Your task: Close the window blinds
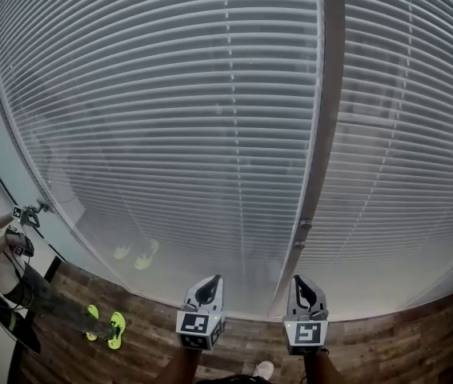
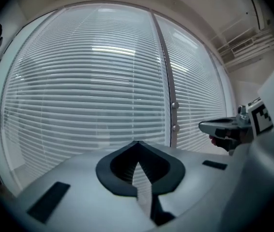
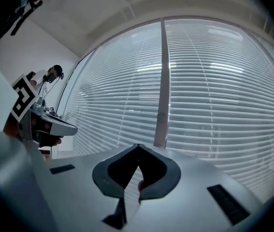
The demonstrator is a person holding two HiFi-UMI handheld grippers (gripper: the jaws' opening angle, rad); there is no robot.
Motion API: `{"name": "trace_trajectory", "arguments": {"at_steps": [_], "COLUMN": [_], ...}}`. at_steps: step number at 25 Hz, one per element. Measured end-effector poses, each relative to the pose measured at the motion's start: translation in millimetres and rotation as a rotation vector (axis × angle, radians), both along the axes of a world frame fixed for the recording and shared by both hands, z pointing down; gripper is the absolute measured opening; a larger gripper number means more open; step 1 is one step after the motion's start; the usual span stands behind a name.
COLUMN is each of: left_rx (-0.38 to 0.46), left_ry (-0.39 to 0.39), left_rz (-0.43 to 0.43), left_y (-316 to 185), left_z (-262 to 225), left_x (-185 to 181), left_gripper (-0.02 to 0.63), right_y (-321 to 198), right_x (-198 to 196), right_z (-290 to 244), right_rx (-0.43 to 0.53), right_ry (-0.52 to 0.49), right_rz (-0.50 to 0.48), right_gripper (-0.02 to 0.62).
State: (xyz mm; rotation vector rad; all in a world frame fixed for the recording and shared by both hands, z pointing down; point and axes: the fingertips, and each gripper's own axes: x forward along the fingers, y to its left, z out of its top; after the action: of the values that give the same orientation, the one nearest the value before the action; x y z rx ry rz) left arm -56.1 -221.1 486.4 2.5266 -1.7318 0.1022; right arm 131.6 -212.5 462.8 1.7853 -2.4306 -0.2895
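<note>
While the venetian blinds [image 1: 154,118] are hanging lowered on the far side, they are covering both panes, left and right of the vertical mullion [image 1: 326,118], down to the wooden floor [image 1: 386,350]. Their slats are lying close over one another and are letting only a grey haze through. Whether they are tilted fully shut cannot be settled from these views. This condition is fitting either blinds already turned shut or blinds awaiting a final tilt.

The left gripper [image 1: 214,282] and the right gripper [image 1: 299,283] are being held low and near, side by side and slightly apart. Each is pointing forward at the base of the mullion. Judged from this placement, they are being kept within reach of the small knobs [image 1: 303,225] on the mullion, which are probably controlling the slats. Neither gripper is touching the blinds, the mullion or the knobs.

The left fingers [image 2: 110,166] are resting together at the tips, with nothing between them. The right fingers [image 3: 163,175] are likewise meeting at the tips and gripping nothing.

At the left, a second person [image 1: 6,266] in neon-yellow shoes [image 1: 106,325] is standing beside the window, also holding grippers.
</note>
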Motion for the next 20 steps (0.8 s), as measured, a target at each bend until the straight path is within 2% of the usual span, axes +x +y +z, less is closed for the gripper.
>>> {"name": "trace_trajectory", "arguments": {"at_steps": [5,11,15,20], "left_rx": [-0.039,-0.047,-0.081,-0.143], "left_ry": [-0.005,0.006,-0.001,0.0], "left_rz": [0.042,0.081,0.1,0.121], "left_y": [3,31,37,9], "left_z": [19,6,25,33], "left_x": [-11,-29,-38,-87], "left_gripper": [0.0,0.0,0.0,0.0], "right_y": [8,45,51,30], "right_x": [-16,-35,-40,-89], "right_z": [12,6,26,34], "right_rx": [-0.01,-0.051,-0.083,-0.136], "right_ry": [-0.023,-0.038,-0.07,-0.073], "right_rz": [0.032,0.073,0.107,0.146], "right_gripper": [0.003,0.003,0.003,0.003]}}
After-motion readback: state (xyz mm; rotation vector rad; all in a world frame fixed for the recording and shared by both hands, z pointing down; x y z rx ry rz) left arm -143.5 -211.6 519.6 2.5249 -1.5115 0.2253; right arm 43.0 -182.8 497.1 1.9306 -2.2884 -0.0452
